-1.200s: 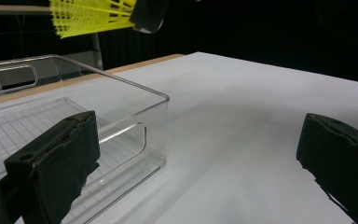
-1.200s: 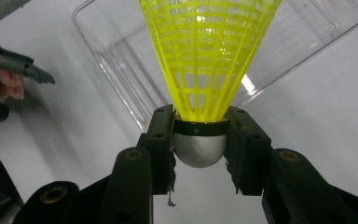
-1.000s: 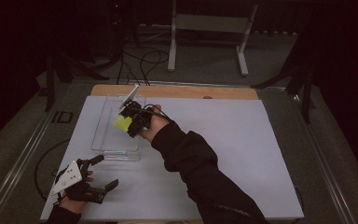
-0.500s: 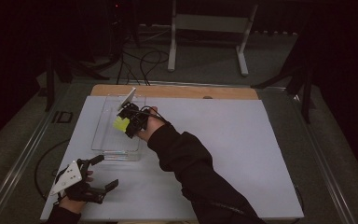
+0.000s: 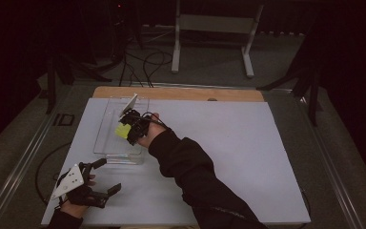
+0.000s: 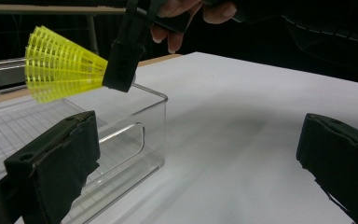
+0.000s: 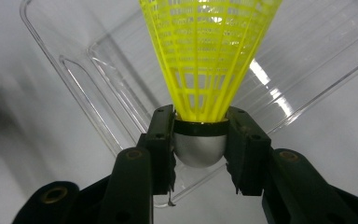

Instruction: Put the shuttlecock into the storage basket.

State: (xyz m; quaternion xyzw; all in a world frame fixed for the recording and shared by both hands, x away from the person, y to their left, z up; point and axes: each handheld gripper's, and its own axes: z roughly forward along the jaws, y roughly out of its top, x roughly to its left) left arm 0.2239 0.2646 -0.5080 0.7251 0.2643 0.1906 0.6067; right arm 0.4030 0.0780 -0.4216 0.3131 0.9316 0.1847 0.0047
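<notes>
1. I have the right hand-held gripper (image 7: 200, 154) pinching the yellow shuttlecock (image 7: 209, 56) by its silver cap, skirt pointing away, held over the clear bin (image 5: 106, 125), above its near half.
2. To do this well, I'd lower the shuttlecock until the skirt is well inside the bin walls, then let go gently so it doesn't bounce or roll out. I'd keep it away from the near wall with the handle cut-out.
3. The pinch sits only on the rounded cap, so my guess is it can slip if I tilt too fast.
4. My left hand-held gripper (image 5: 102, 176) rests on the white surface (image 5: 248, 157) just in front of the bin, jaws spread, holding nothing.
5. Nothing blocks the bin opening. Beyond the bin is the wooden edge (image 5: 181, 93) of the surface, then cables (image 5: 147, 59) and a stand (image 5: 209, 28) on the floor.
</notes>
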